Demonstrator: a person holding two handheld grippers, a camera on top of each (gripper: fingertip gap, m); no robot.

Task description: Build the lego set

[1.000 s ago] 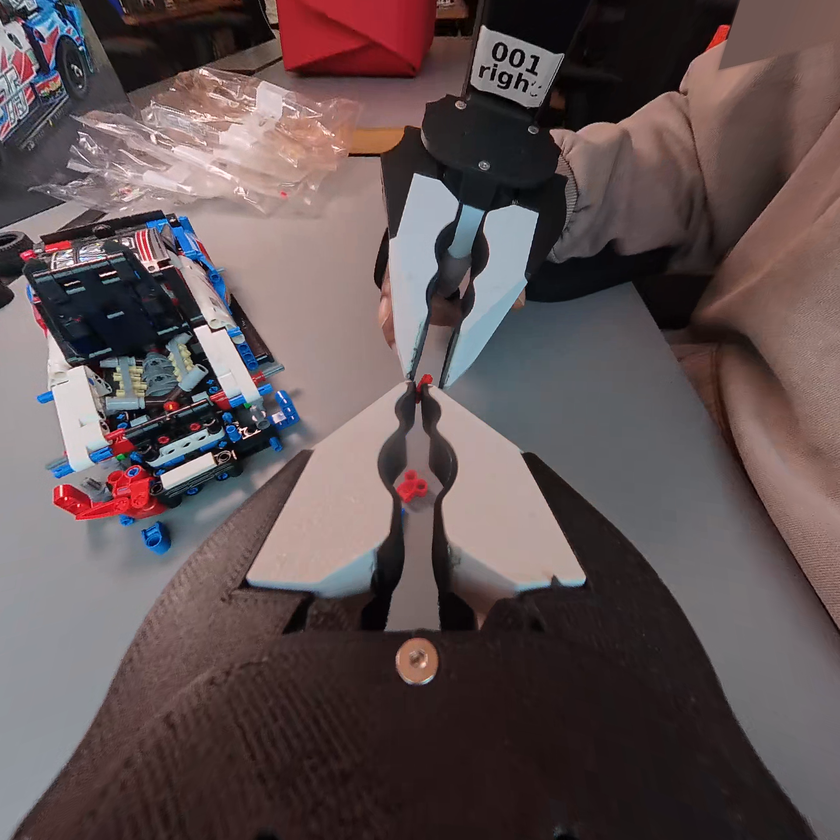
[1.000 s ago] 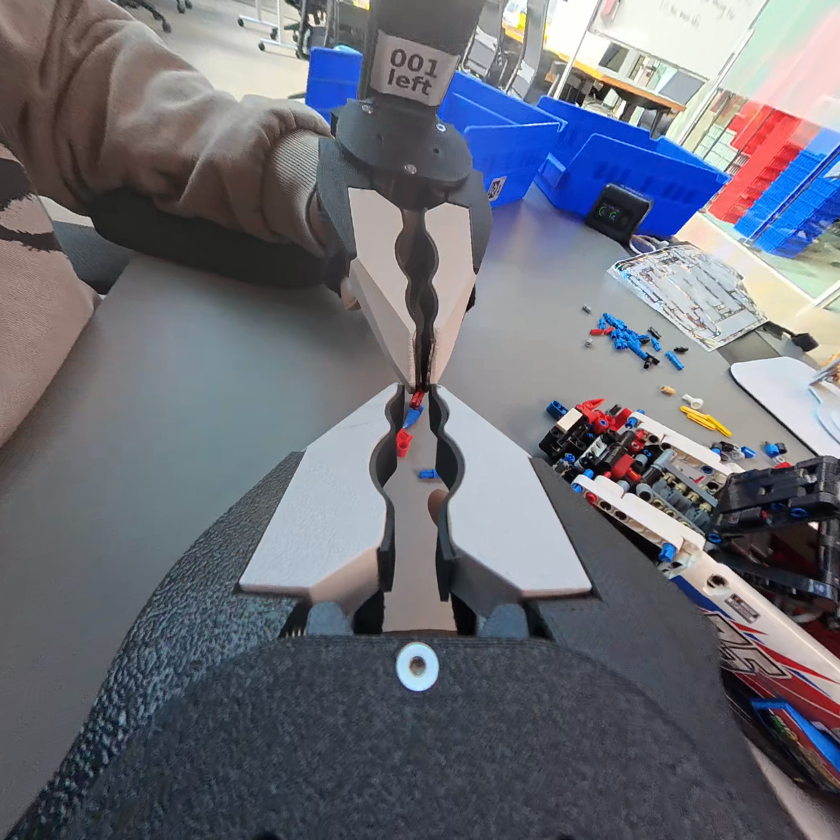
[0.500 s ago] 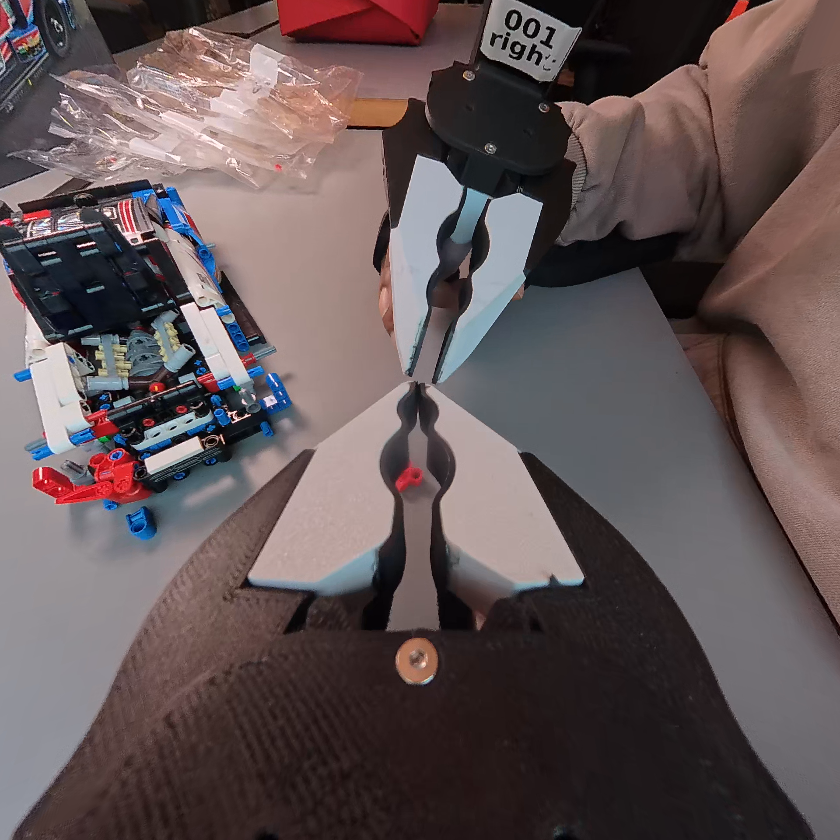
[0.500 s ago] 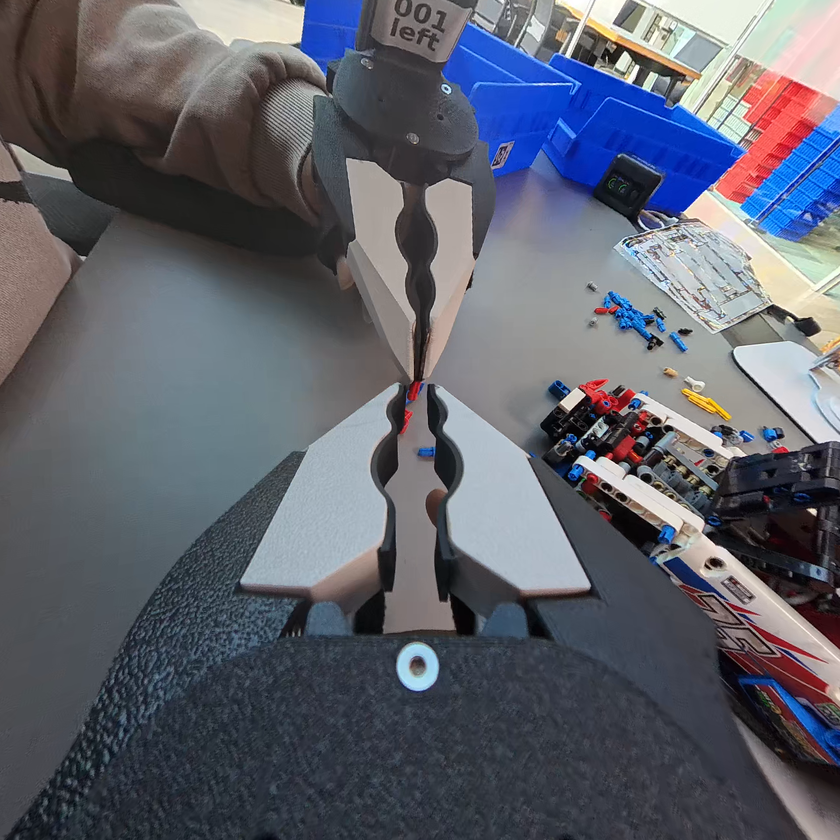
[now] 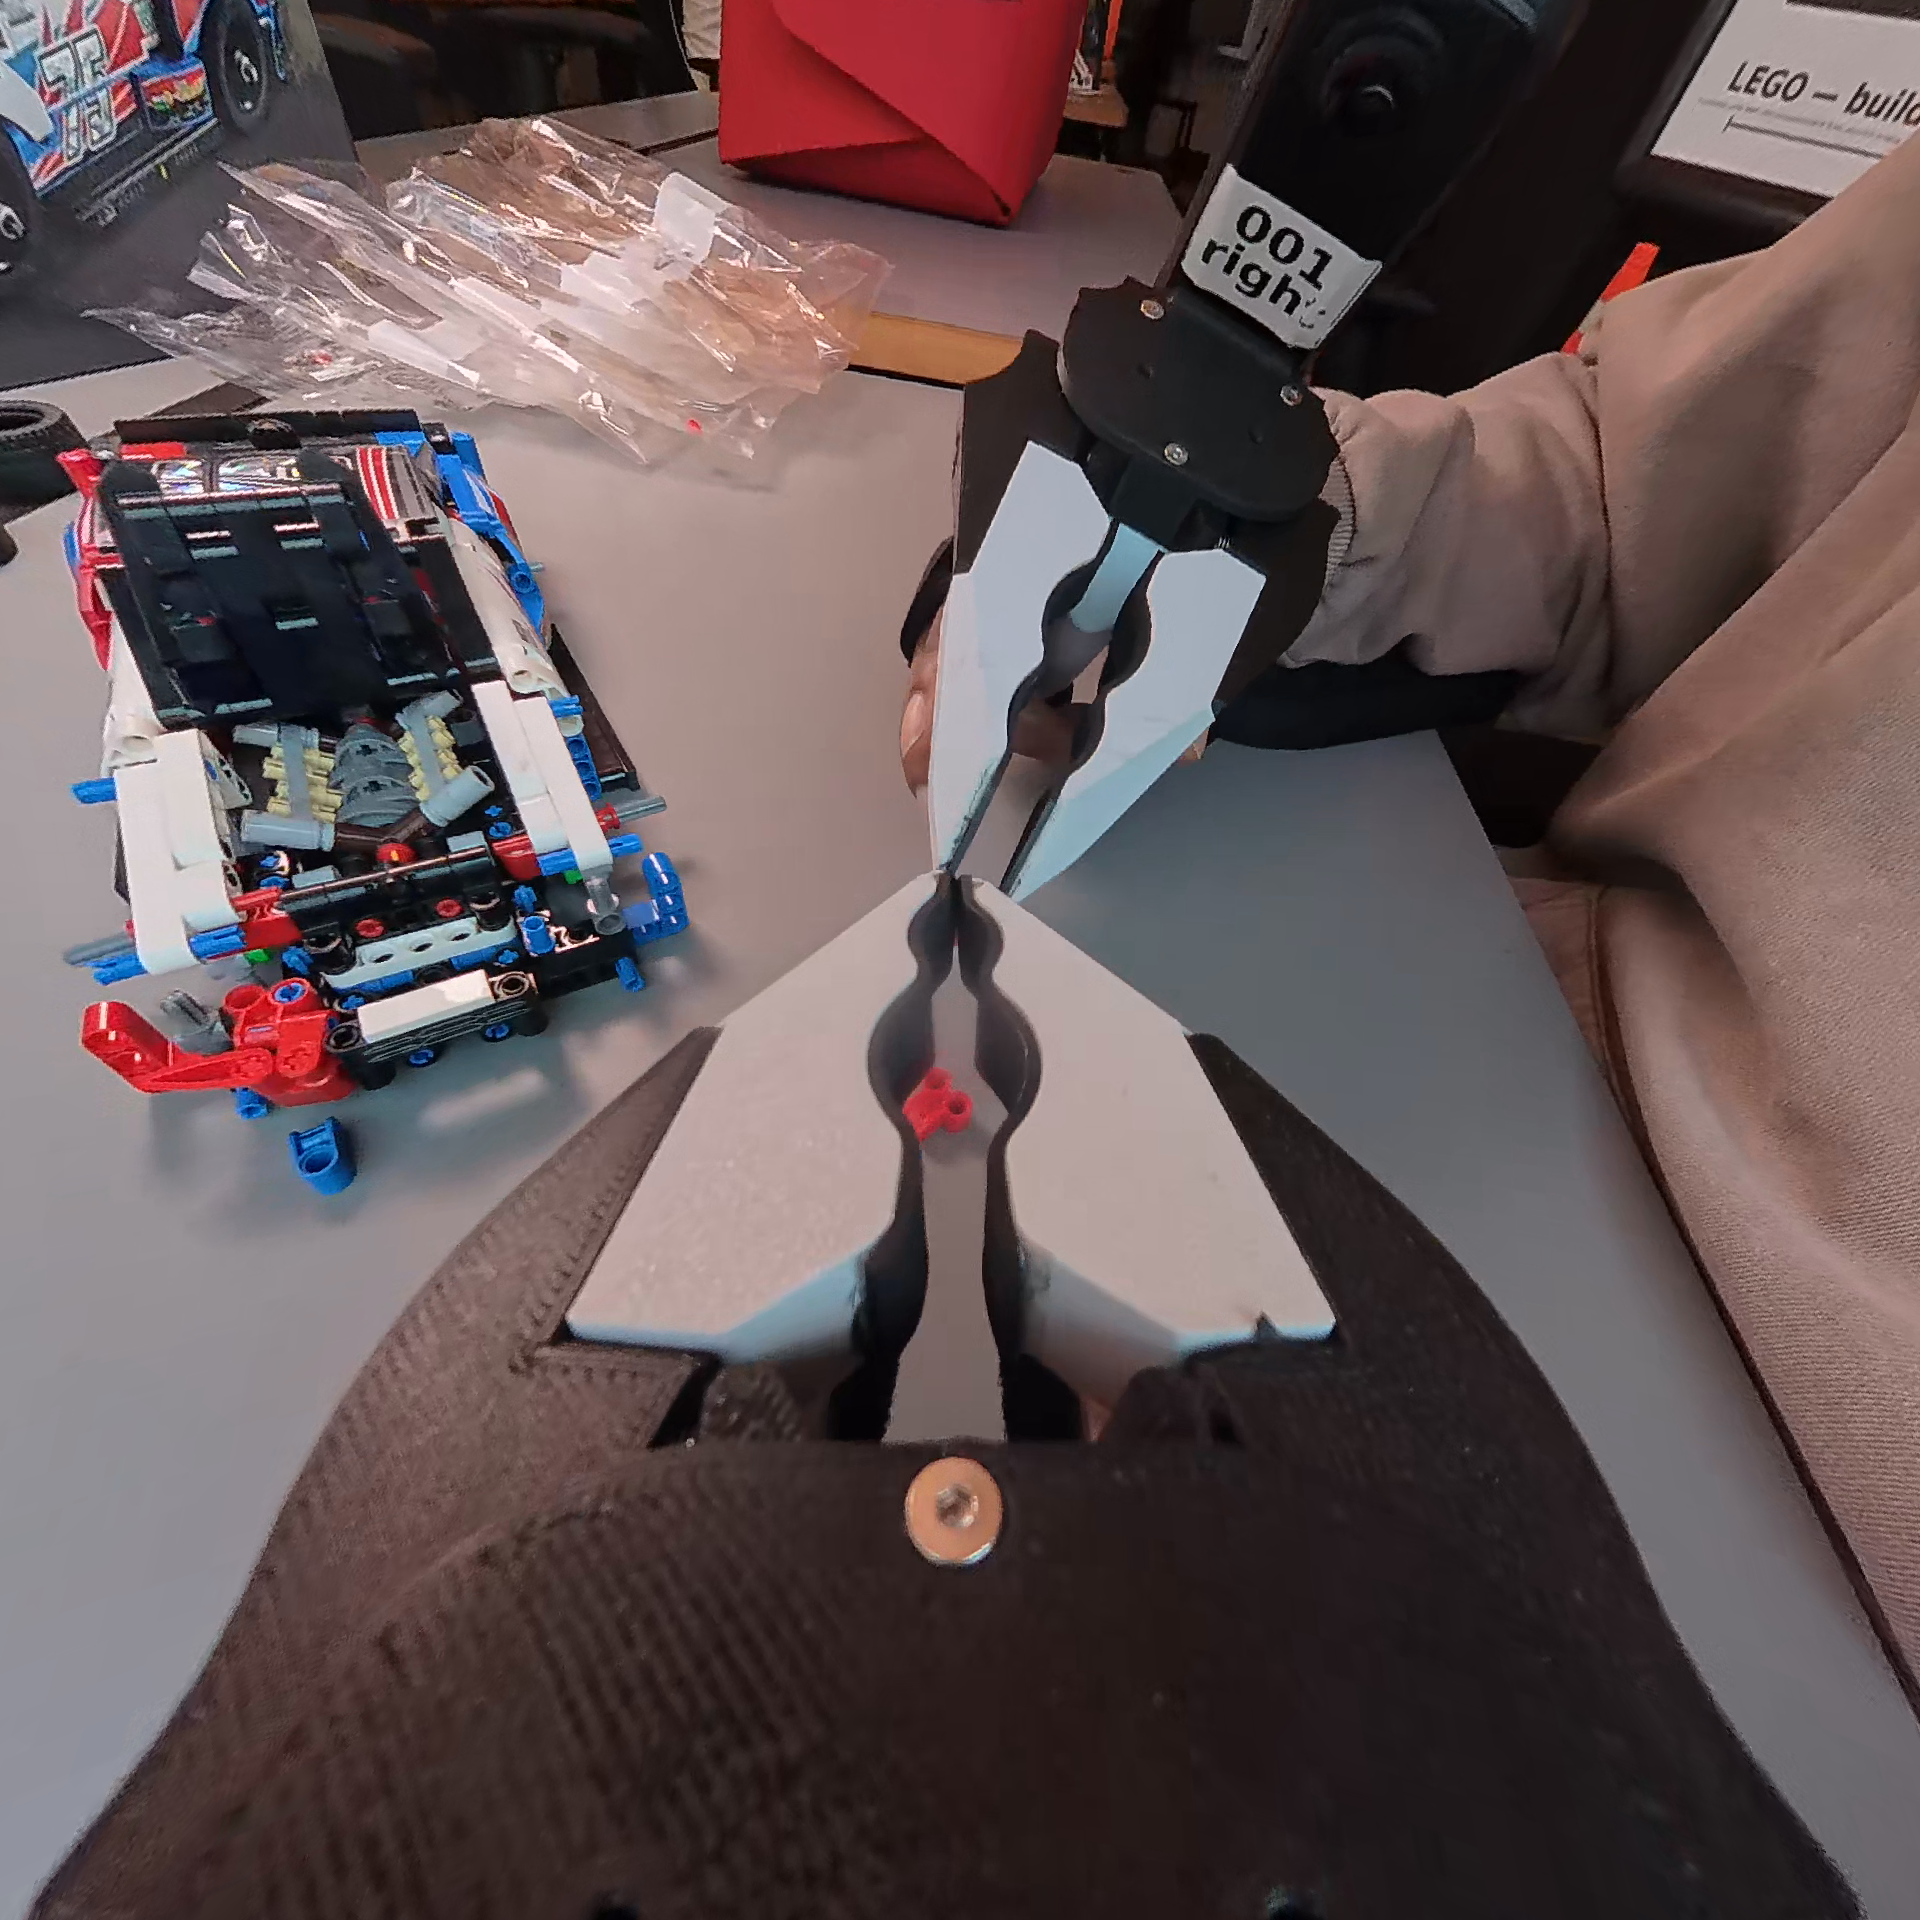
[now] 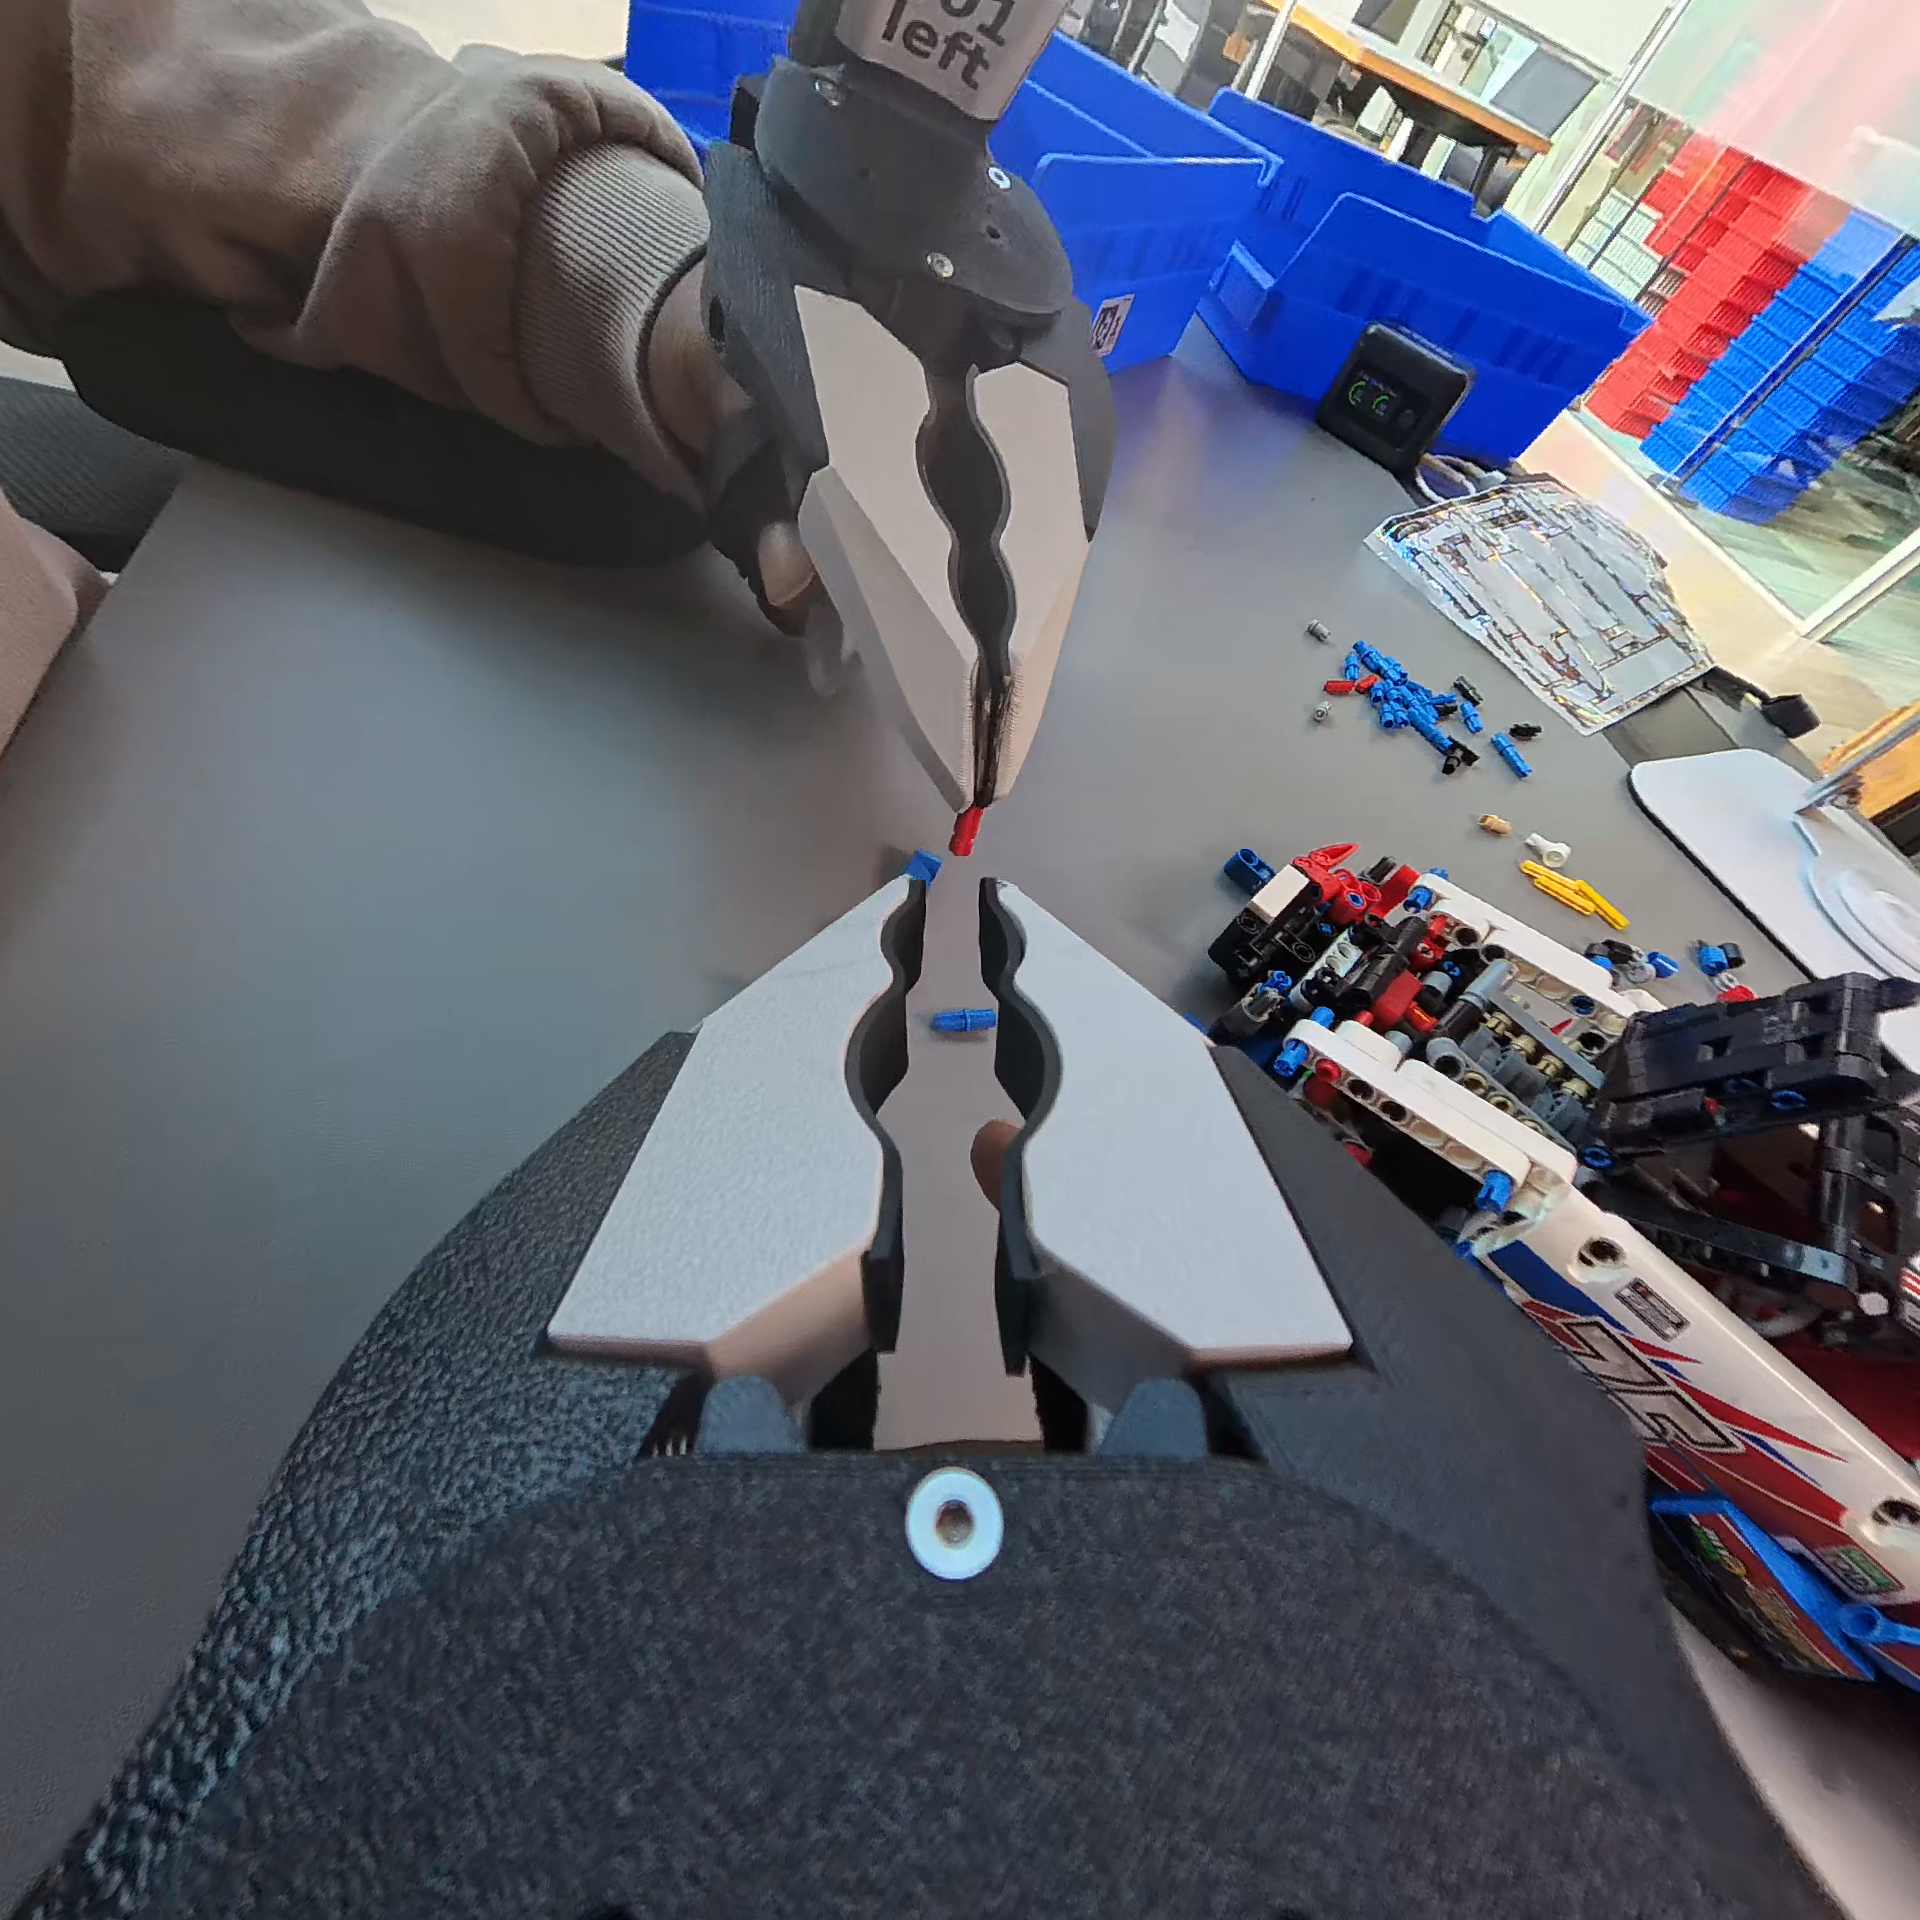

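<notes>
My left gripper point(image 5: 951, 883) is shut on a small red pin point(image 6: 966, 831), which sticks out of its tips in the right wrist view; the pin is hidden in the left wrist view. My right gripper point(image 6: 951, 888) faces it tip to tip, jaws a little apart and holding nothing. A small blue piece point(image 6: 923, 864) sits at the right gripper's left fingertip; I cannot tell whether it touches. A blue pin point(image 6: 961, 1020) and a red connector point(image 5: 938, 1107) lie on the grey table below the grippers. The half-built Lego car point(image 5: 343, 748) stands to the left.
A loose blue piece point(image 5: 322, 1153) lies by the car's red front. Empty plastic bags point(image 5: 540, 281) and a red box point(image 5: 894, 94) are behind. In the right wrist view, loose small pieces point(image 6: 1413, 707), an instruction sheet point(image 6: 1538, 603) and blue bins point(image 6: 1403, 291) lie beyond the car point(image 6: 1507, 1039). My two grippers' fingertips are within a few centimetres of each other. It is some 5 cm from my right tips to the red connector point(image 5: 938, 1107). The half-built Lego car point(image 5: 343, 748) is about equally far from each gripper, around 15 cm. The right camera catches it too, in the right wrist view point(image 6: 1562, 1080).
My right gripper's jaws have parted and the two grippers have drawn slightly apart. The red pin stays in the left gripper. The blue piece is now outside the right jaws.
</notes>
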